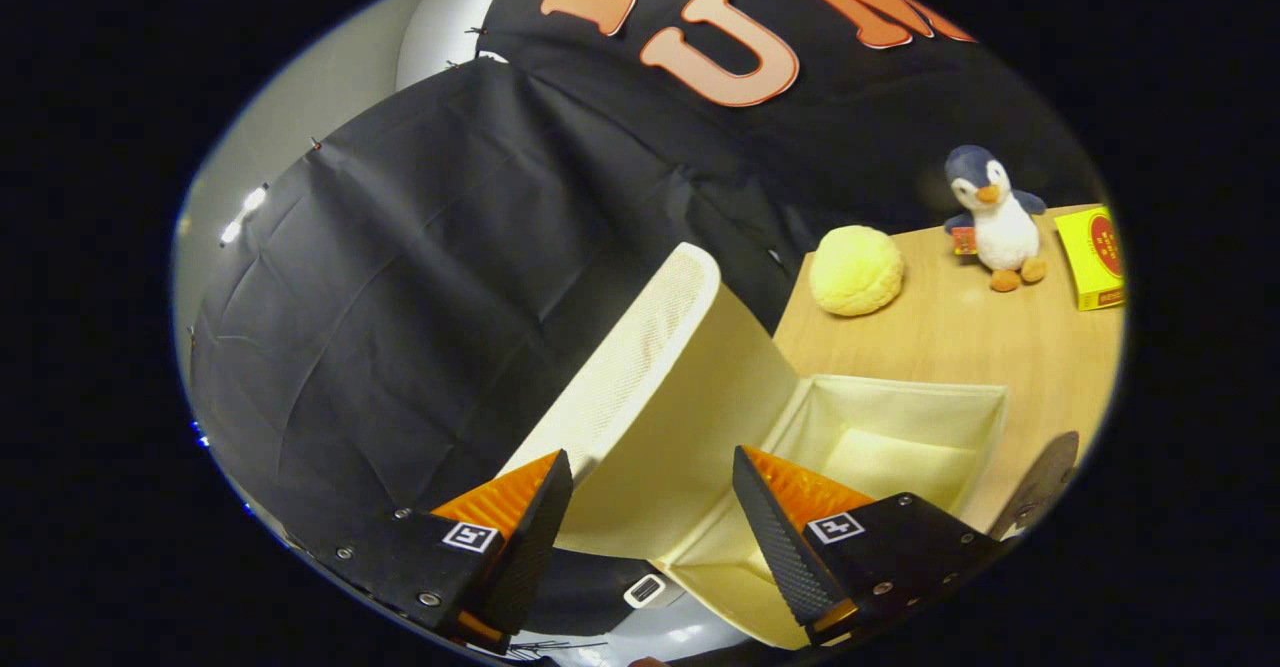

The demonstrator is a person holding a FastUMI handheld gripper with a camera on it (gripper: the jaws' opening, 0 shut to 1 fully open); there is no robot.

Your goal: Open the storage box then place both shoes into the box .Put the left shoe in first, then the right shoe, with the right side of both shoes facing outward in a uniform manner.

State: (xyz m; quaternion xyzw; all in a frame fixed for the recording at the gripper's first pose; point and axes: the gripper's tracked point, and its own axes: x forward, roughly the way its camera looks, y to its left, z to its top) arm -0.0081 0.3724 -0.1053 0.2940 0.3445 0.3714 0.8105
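A: Gripper (650,507) — fingers spread wide, gripping nothing; the raised lid (680,387) stands between them.

B: Storage box (985,417), right of the lid, stands open on the wooden table (950,332). Push the lid fully back — soft cream fabric, mesh outer face, rectangular cavity.

Tilted fisheye along the fingers (650,507), close above the open storage box (900,417).

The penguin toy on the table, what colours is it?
The penguin toy has a dark blue-grey head and flippers, white belly, and orange beak and feet, seen in the gripper view.
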